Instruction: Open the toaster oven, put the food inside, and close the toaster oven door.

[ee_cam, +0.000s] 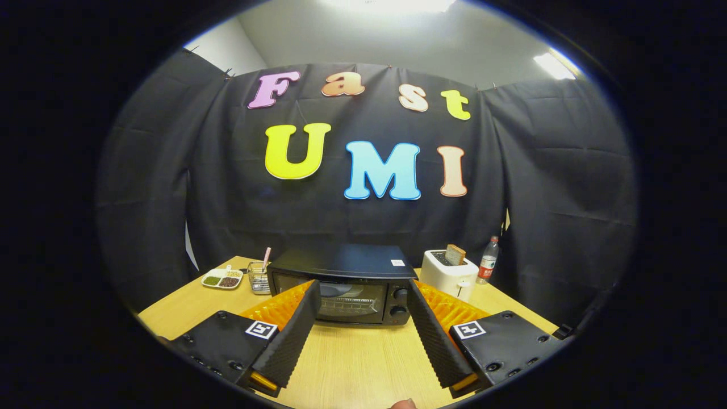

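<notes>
- In your gripper view, your gripper (362, 295) is spread wide with nothing between its fingers, which hang above the wooden table (352, 358).
- The toaster oven (346, 284) sits just beyond your fingertips, in the middle of the table, and its front shows in the gap between the two fingers.
- Its glass door (349, 304) is closed, and a wire rack can be made out behind the glass.
- Two dark knobs (399, 302) stand one above the other at the right end of the oven's front, close beside your right finger.
- Far right of the oven stands a white pop-up toaster (448, 275) with a slice of bread (455, 254) sticking upright out of its slot.
- A plastic bottle (488, 260) stands just right of that toaster, near the black cloth wall.
- Left of the oven, a small clear holder (259, 277) with a pink stick in it sits near the oven's left side.
- Further left lies a white divided dish (222, 278) with green and brown fillings.
- A fingertip (404, 404) shows at the near edge, below your fingers.
</notes>
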Motion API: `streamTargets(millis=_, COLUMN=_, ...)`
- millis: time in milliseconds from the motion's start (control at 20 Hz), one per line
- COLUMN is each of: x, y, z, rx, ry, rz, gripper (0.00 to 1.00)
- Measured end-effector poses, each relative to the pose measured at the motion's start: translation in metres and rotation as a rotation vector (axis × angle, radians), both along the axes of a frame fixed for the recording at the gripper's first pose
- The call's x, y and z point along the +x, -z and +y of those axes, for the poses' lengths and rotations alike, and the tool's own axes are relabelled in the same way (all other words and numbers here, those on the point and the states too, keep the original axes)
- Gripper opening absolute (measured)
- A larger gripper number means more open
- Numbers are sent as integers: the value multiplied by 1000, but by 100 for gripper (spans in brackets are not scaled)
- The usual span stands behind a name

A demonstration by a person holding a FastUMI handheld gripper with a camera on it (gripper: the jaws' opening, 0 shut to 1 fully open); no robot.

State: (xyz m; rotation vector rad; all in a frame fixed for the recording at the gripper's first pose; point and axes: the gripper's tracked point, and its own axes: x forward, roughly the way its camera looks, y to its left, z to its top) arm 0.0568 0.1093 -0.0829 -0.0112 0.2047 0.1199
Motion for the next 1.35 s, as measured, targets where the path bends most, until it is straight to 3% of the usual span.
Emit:
streamTargets(millis=500, x=-45, y=-24, z=-44, rx=-2, ry=32, rz=-83, gripper=97)
streamTargets(millis=950, x=-51, y=-21, z=-59, rx=43, ry=59, rz=-73, gripper=97)
streamTargets(millis=1350, x=-53, y=-23, z=-57, rx=29, ry=34, rz=-87, gripper=96)
